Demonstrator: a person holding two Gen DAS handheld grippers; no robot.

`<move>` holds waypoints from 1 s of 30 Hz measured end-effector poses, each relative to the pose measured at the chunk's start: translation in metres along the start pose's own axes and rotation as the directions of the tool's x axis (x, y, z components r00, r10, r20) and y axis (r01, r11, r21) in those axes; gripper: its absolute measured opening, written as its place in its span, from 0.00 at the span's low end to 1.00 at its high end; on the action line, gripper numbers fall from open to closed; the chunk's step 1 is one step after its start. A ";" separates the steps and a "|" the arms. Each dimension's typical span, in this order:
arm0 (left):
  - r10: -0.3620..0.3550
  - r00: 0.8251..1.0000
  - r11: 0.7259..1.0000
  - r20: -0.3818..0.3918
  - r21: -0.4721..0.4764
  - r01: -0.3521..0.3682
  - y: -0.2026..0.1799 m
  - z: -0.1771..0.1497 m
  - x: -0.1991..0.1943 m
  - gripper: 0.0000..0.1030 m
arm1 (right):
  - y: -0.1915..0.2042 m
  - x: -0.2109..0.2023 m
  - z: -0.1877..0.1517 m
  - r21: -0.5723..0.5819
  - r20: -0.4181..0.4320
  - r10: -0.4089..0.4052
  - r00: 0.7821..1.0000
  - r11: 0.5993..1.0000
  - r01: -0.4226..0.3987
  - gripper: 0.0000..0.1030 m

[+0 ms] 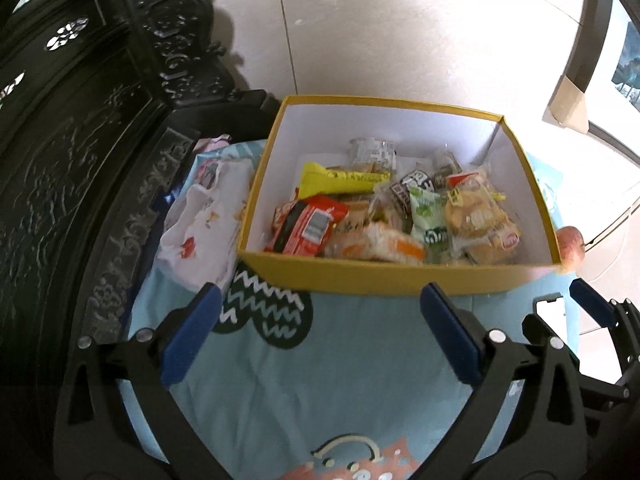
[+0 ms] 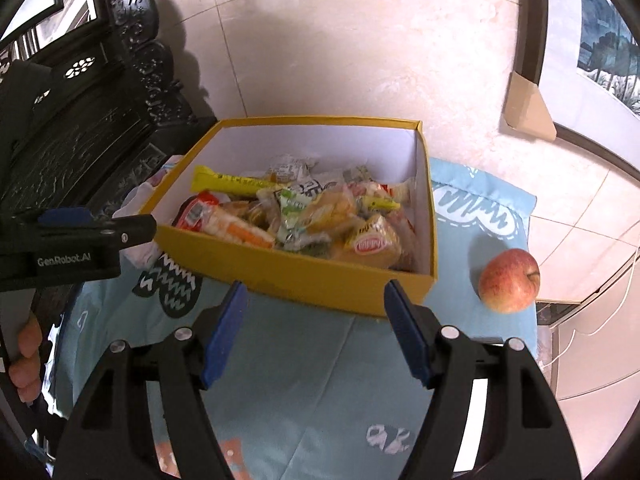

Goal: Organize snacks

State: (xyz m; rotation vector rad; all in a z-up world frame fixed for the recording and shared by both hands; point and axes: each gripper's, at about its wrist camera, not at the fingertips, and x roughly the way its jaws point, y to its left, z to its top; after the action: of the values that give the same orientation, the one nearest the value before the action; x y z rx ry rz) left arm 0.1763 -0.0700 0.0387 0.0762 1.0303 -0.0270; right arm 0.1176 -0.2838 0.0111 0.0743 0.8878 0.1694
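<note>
Both grippers, left (image 1: 320,308) | right (image 2: 316,300): agape, empty | yellow box (image 2: 320,288) holds snacks (image 2: 296,216)

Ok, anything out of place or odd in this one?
One thing: an apple sits alone on the blue cloth, right of the yellow box, while every wrapped snack is piled loosely inside the box. Both the left gripper and the right gripper are open and empty.

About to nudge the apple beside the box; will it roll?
Probably: the apple is round and rests on its side on soft blue cloth near the table edge. It looks firm and smooth, so open fingers may slip unless centred.
</note>
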 end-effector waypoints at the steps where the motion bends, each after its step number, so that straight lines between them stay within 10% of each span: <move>1: 0.000 1.000 1.000 0.001 -0.001 0.000 0.001 -0.002 -0.002 0.98 | 0.001 -0.003 -0.002 -0.001 0.001 -0.004 1.000 1.000 0.004 0.69; 30: -0.038 0.997 0.999 0.071 0.011 0.038 0.004 -0.042 -0.060 0.98 | 0.020 -0.050 -0.020 -0.038 0.039 -0.038 0.999 0.999 0.039 0.70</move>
State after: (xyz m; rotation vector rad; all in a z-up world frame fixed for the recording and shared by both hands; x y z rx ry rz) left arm 0.1094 -0.0632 0.0689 0.0642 0.9602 -0.0691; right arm 0.0683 -0.2735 0.0394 0.0243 0.8470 0.1490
